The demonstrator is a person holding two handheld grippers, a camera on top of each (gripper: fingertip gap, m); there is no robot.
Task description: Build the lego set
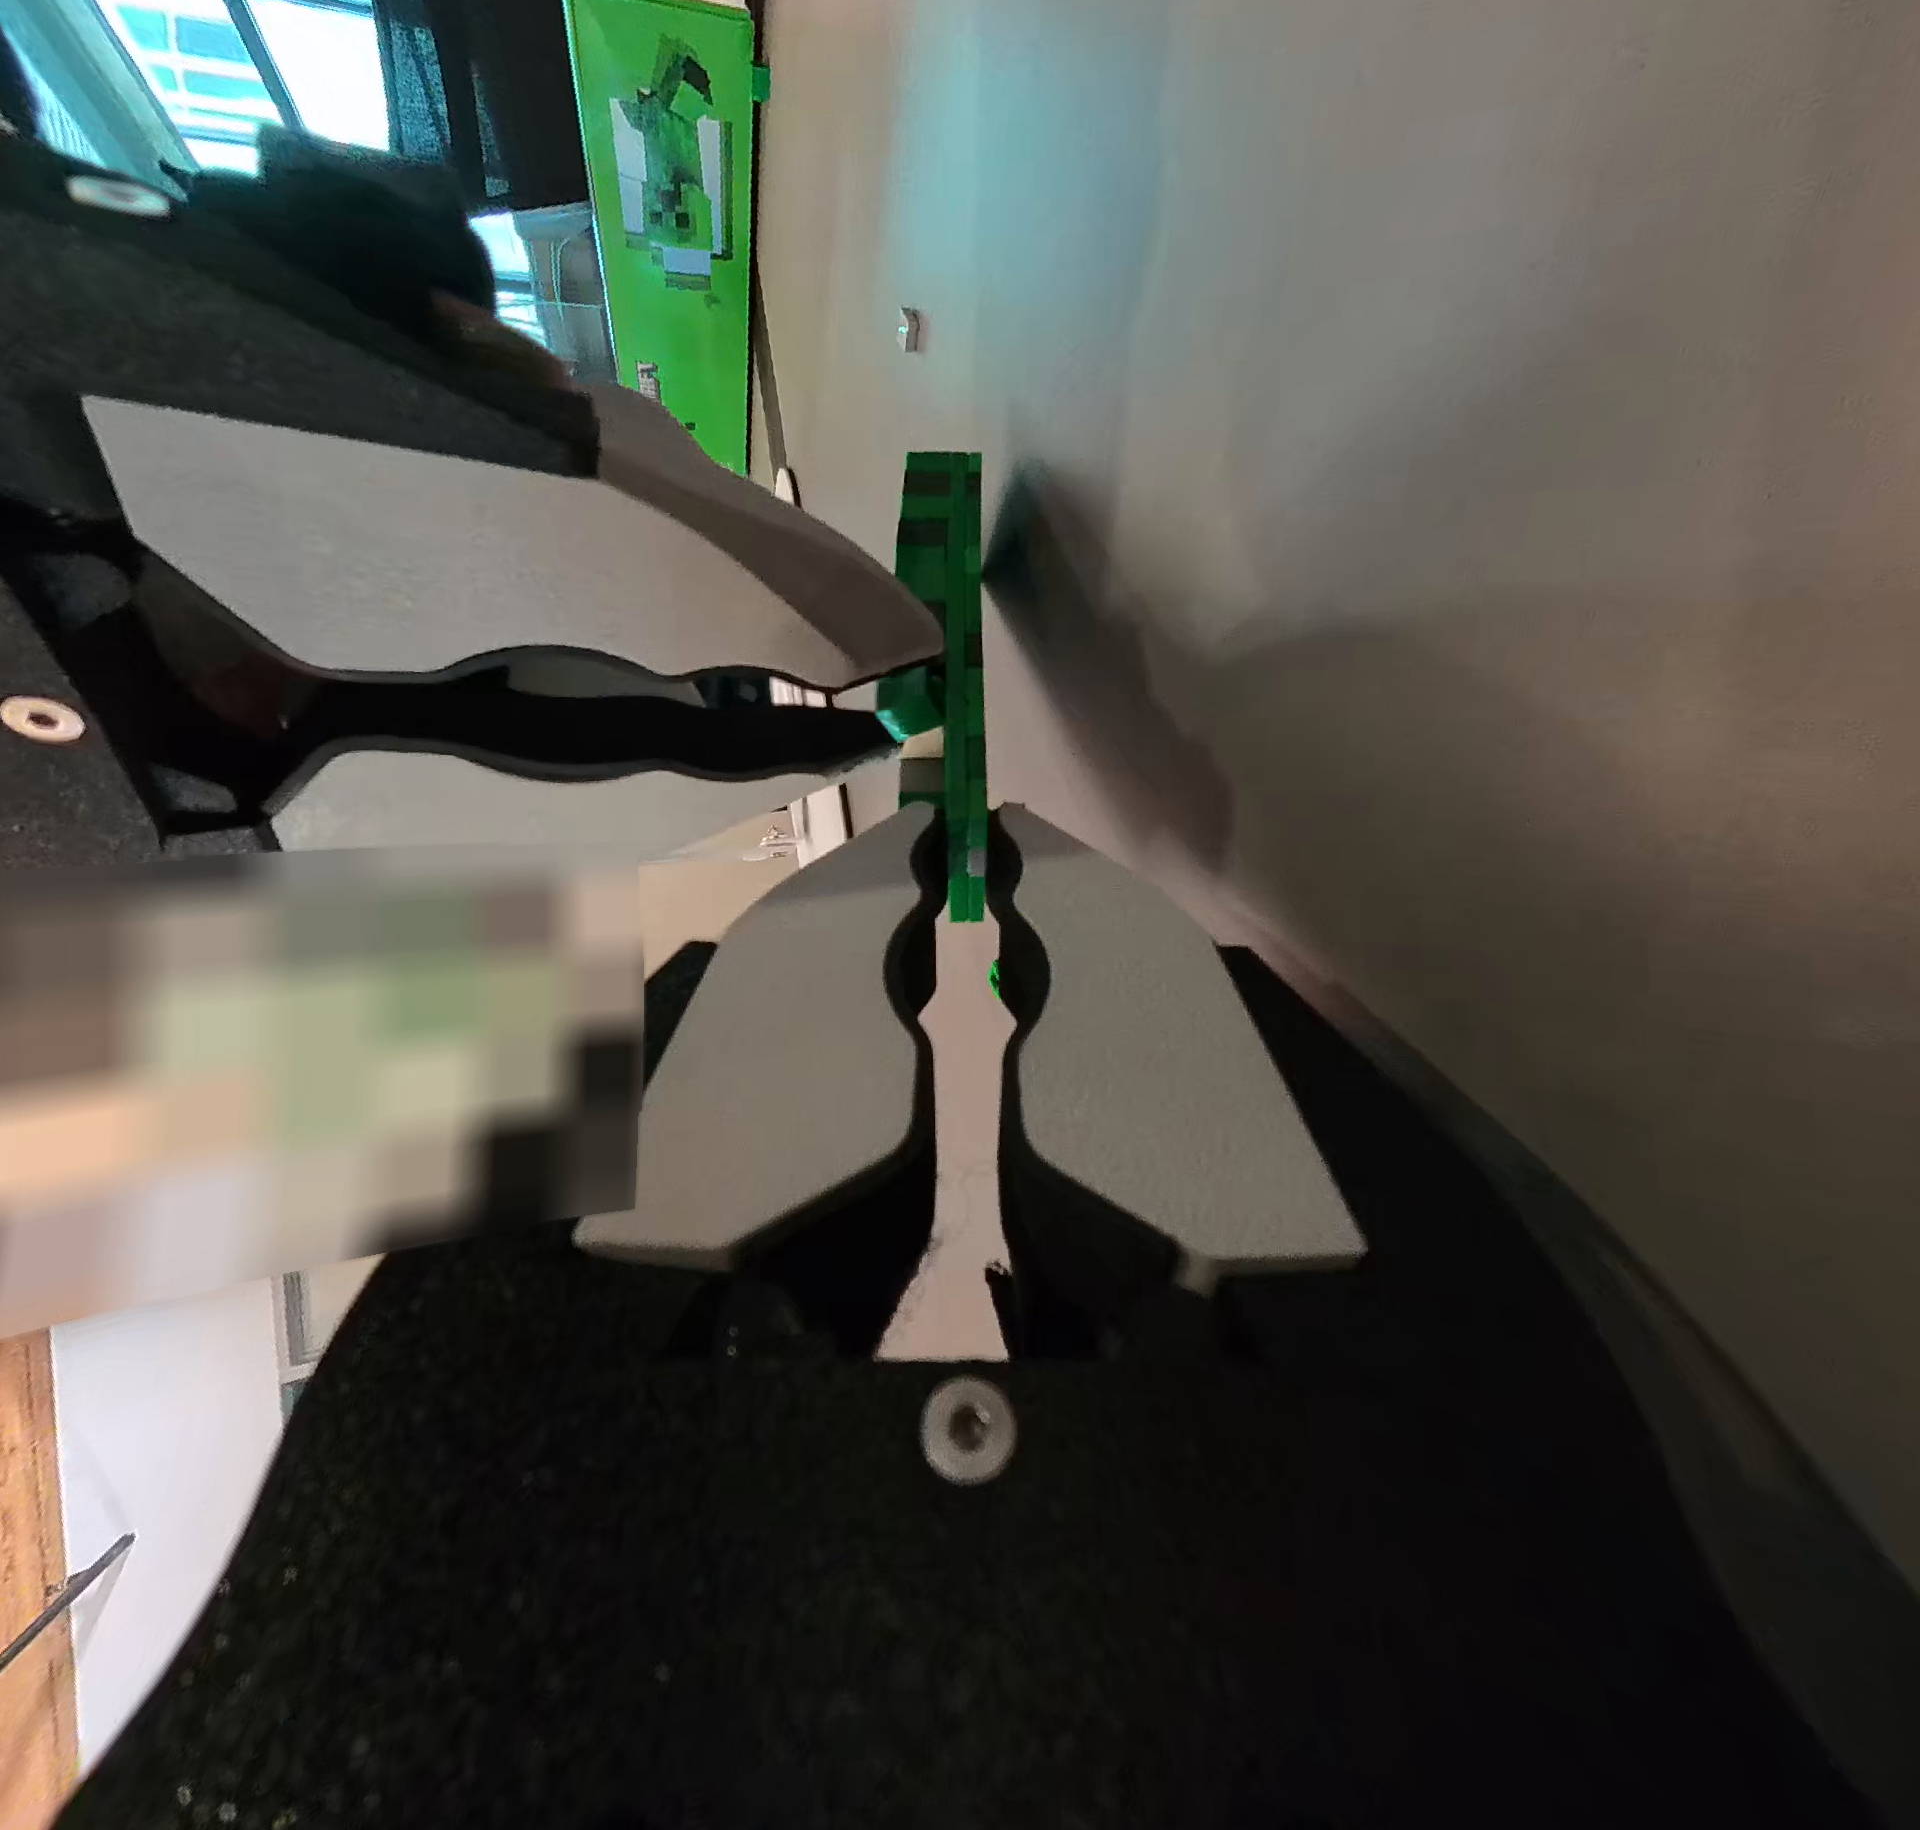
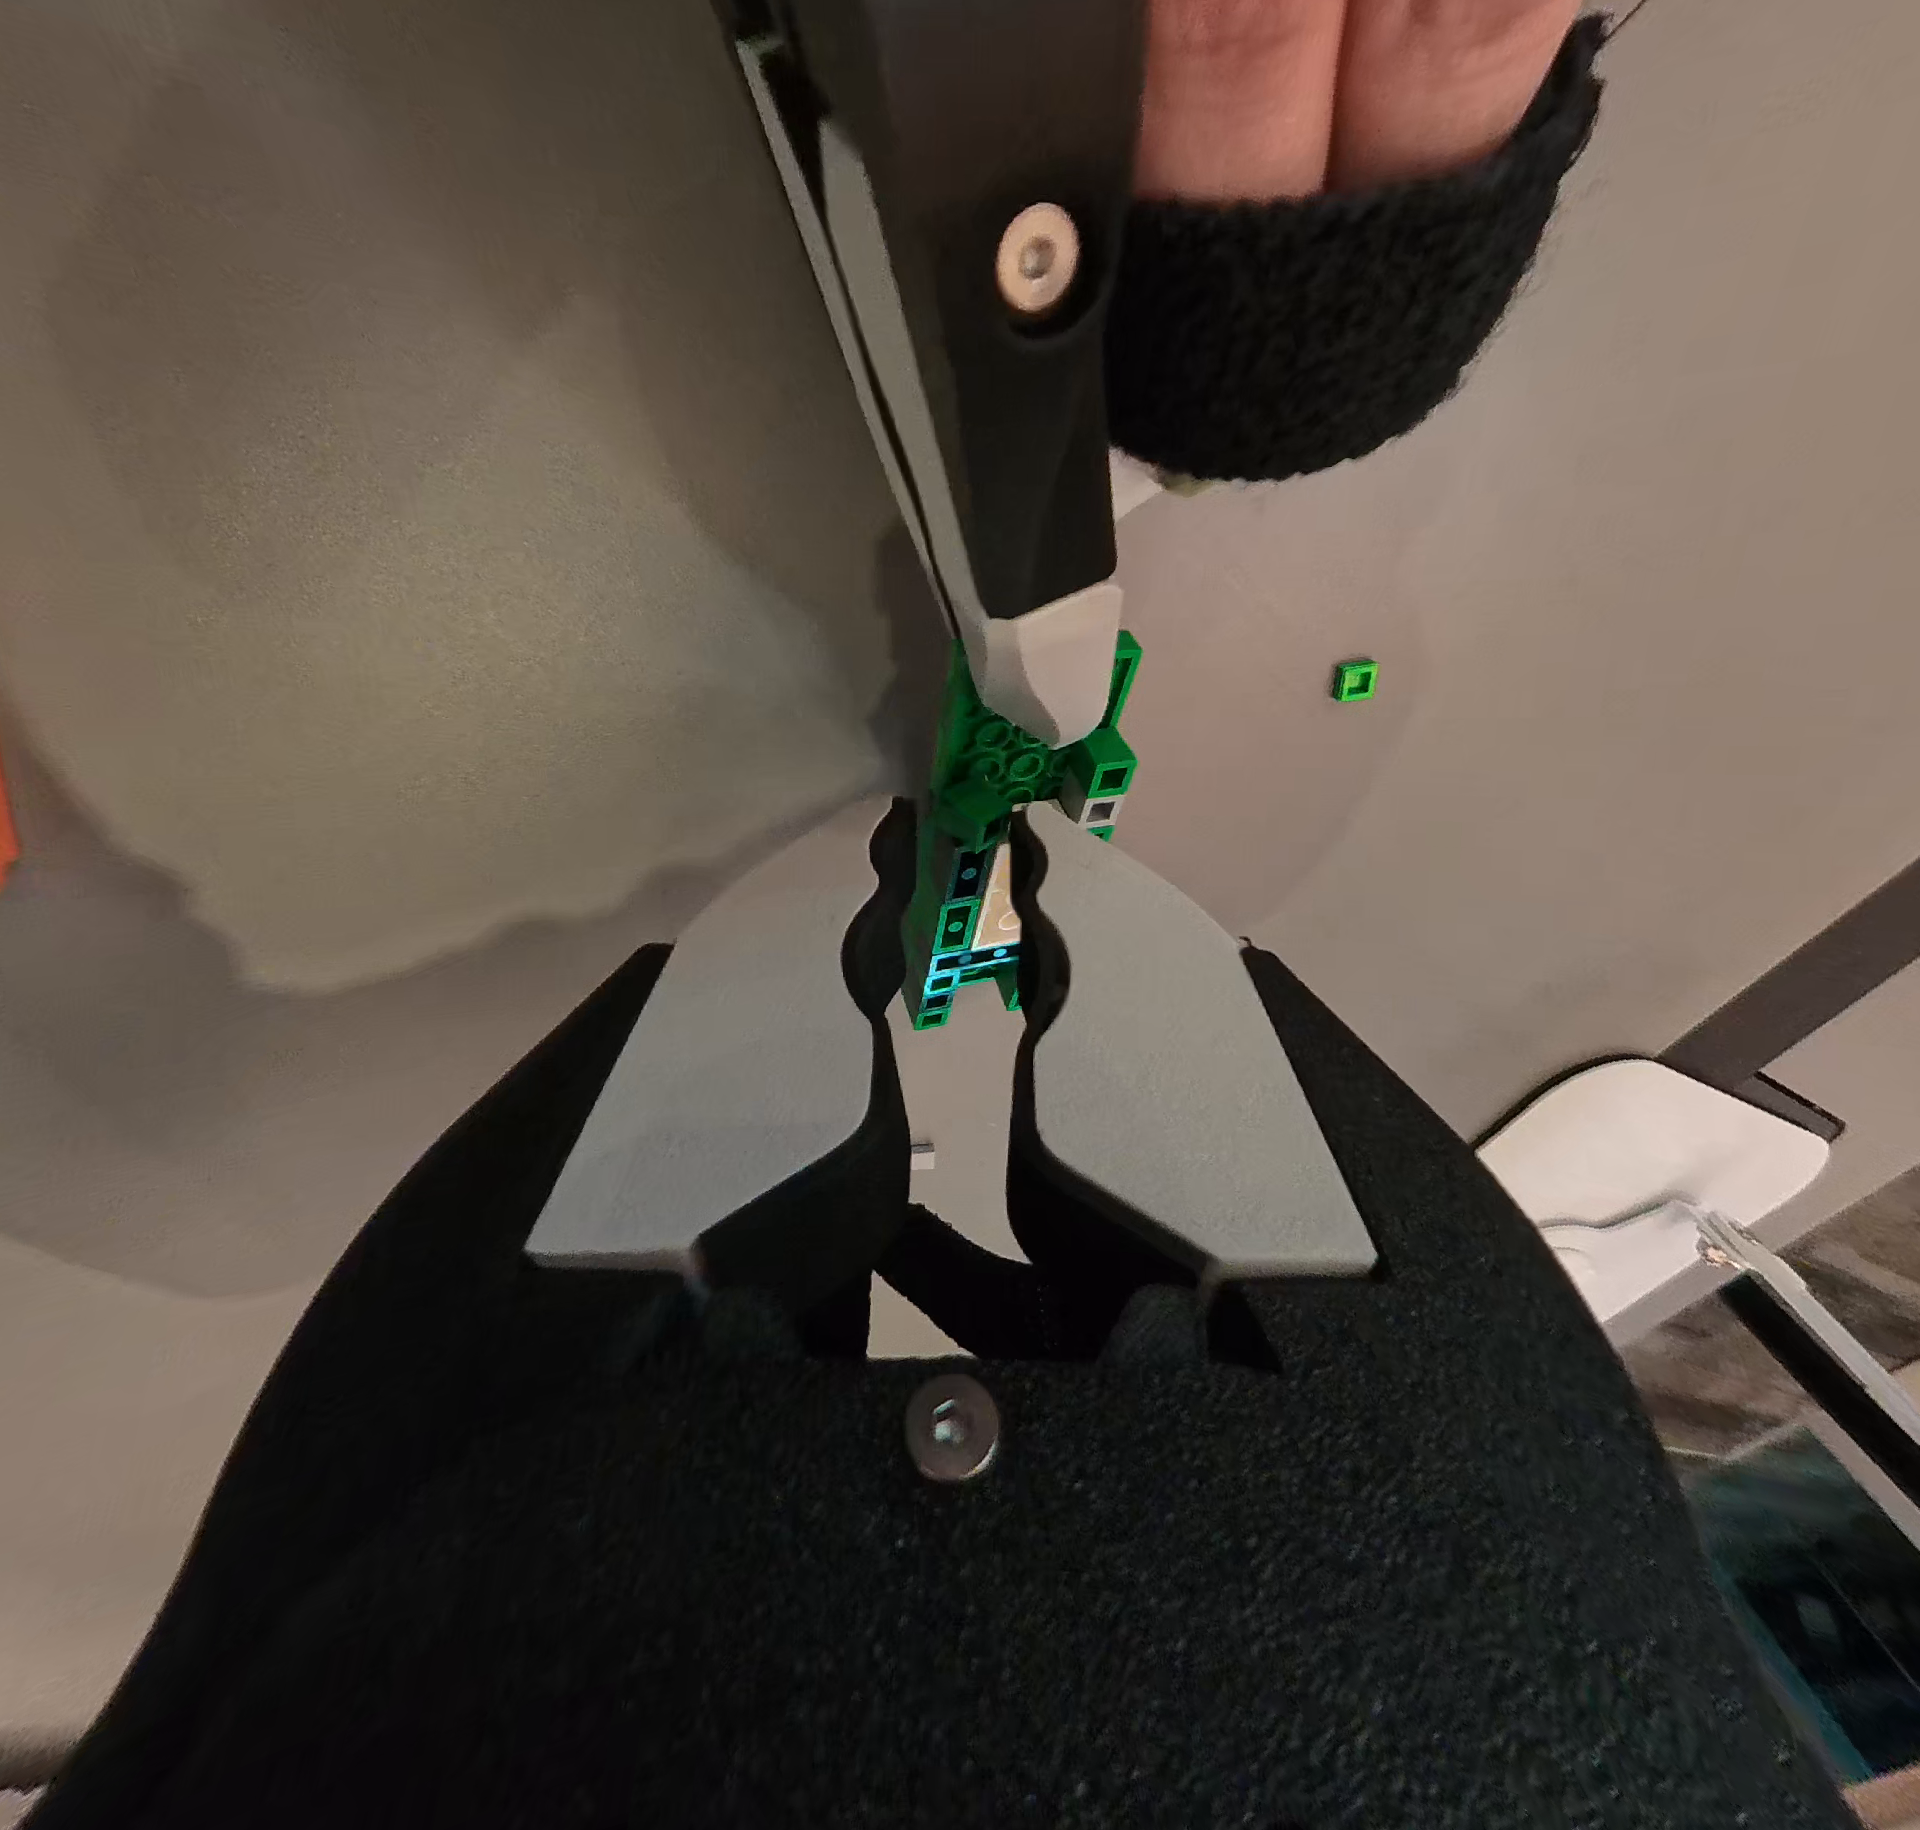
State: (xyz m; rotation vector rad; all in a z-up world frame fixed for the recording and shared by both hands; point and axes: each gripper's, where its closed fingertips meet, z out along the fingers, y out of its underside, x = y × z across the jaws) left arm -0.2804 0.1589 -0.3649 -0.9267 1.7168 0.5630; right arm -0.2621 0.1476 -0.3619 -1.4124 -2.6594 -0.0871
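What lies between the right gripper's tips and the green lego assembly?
A small green brick, pinched in the right gripper and touching the assembly; the left wrist view shows it.

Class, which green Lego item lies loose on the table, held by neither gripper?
The small square green piece, alone on the grey table; the larger green build is clamped between the left gripper and right gripper.

Beyond my work, a window [image 1: 156, 35] fills the far corner, with a dark monitor [image 1: 468, 66] beside it. The grey table [image 1: 1455, 430] spans both views. At its edge I see a white tray [image 2: 1652, 1146], and next to that a strip of wood-pattern floor [image 2: 1860, 1261]. A wooden surface [image 1: 26, 1572] borders the left wrist view.
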